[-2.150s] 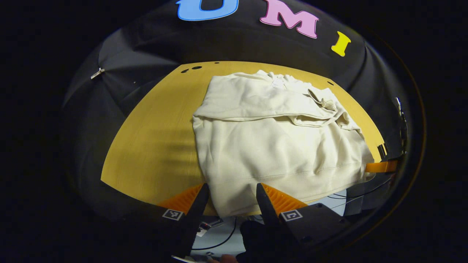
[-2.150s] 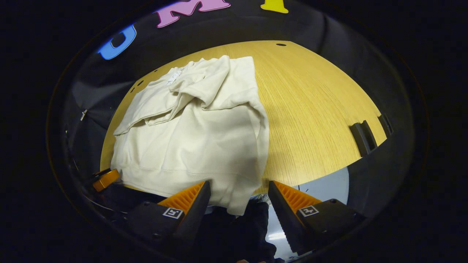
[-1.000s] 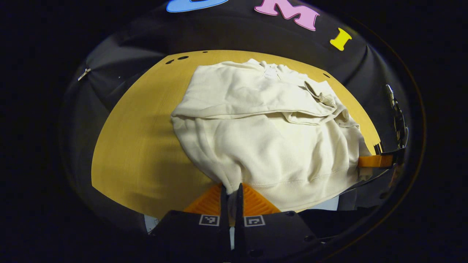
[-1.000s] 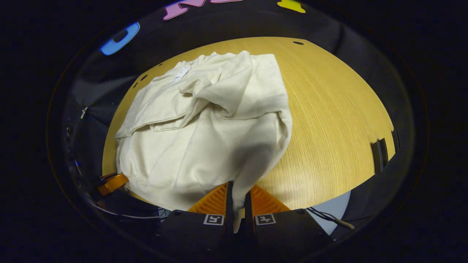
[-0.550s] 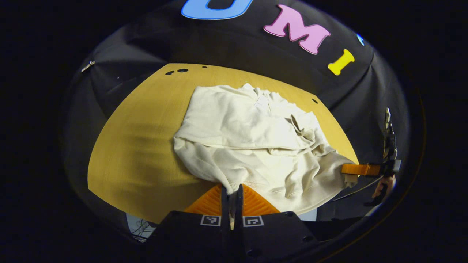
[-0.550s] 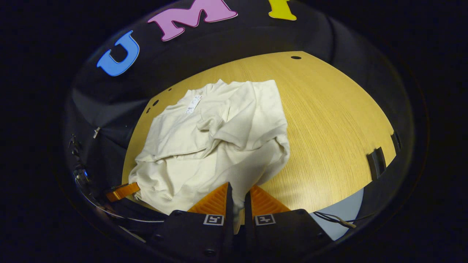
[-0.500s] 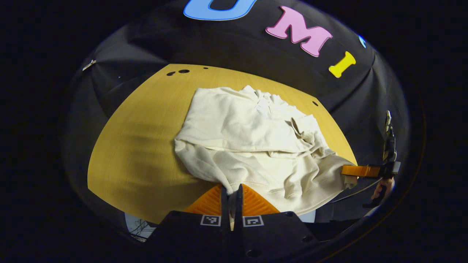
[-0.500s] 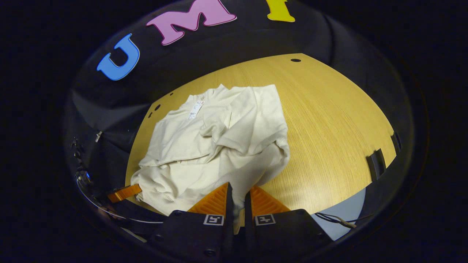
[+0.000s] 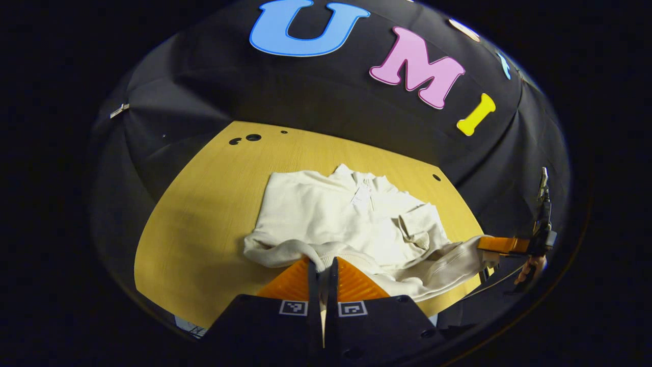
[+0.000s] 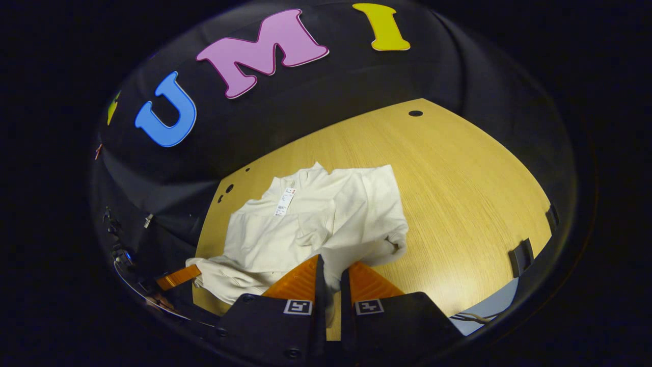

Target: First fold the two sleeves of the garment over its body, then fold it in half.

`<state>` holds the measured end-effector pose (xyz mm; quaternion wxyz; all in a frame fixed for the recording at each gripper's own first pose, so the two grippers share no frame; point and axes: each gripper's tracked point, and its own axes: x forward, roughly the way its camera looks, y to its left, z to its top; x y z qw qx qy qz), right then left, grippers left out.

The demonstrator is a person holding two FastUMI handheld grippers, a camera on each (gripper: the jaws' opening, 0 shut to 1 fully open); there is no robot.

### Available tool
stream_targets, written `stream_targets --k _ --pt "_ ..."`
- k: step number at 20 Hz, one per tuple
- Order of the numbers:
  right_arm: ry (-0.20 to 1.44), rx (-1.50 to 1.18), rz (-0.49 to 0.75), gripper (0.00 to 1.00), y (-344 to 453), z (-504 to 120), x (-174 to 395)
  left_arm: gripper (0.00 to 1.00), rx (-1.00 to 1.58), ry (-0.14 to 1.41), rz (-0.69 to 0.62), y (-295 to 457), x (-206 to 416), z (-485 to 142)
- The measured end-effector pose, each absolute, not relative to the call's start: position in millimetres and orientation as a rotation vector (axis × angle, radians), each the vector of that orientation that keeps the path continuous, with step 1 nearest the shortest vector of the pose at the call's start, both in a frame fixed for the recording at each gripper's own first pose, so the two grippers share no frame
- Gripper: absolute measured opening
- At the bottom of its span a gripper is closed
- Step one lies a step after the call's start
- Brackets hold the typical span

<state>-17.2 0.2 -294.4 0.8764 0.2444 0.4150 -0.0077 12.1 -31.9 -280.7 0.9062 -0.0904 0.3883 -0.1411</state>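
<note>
Fingers on both of our grippers are pinched tight on the bottom hem of the cream sweatshirt (image 9: 351, 219): the left gripper (image 9: 322, 265) is holding one hem corner, the right gripper (image 10: 332, 275) the other. Over the last two seconds we have been going from open fingers straddling the hem, to closing on it, to lifting and carrying it toward the collar. The lower body, spread flat a second ago, is now bunching into a rolled band just ahead of our fingers, and the hem is hanging between the two grippers. Both sleeves are already lying across the chest, so we are judging this to be the final step, the fold in half, roughly midway through its travel.

The sweatshirt's upper half is resting on the wooden bench (image 9: 204, 204), collar and neck tag (image 10: 284, 201) at the far side. The hem fabric inside our fingers is hidden, so we cannot tell how deep the grip is. The underside of the lifted layer is also out of sight, and the other gripper is appearing merely as an orange sliver at the edge of each view.
</note>
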Motion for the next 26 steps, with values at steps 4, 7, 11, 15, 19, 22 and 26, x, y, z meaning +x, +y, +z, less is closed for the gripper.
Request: stream_targets --k 4,7,11,15,19,22,26 --pt "0.828 0.534 -0.038 0.16 -8.3 -289.6 13.4 0.07 -0.231 0.785 -0.271 -33.2 42.4 -270.3" --pt "0.805 0.562 -0.066 0.16 -18.7 -290.1 37.7 0.07 -0.253 0.769 -0.25 -34.6 66.8 -263.6" --pt "0.797 0.57 -0.091 0.16 -23.4 -299.2 62.4 0.07 -0.277 0.764 -0.219 -41.1 96.4 -266.2" --pt "0.794 0.586 -0.119 0.16 -31.4 -312.3 89.0 0.07 -0.288 0.767 -0.189 -44.7 126.9 -276.8" --pt "0.795 0.572 -0.127 0.16 -35.4 -329.5 115.3 0.07 -0.312 0.785 -0.151 -43.0 154.6 -294.8" --pt "0.803 0.564 -0.133 0.16 -34.6 -345.8 133.2 0.07 -0.298 0.8 -0.129 -46.1 173.6 -312.7" --pt "0.827 0.544 -0.138 0.16 -36.7 -372.5 150.2 0.07 -0.248 0.832 -0.119 -49.9 194.1 -340.3"
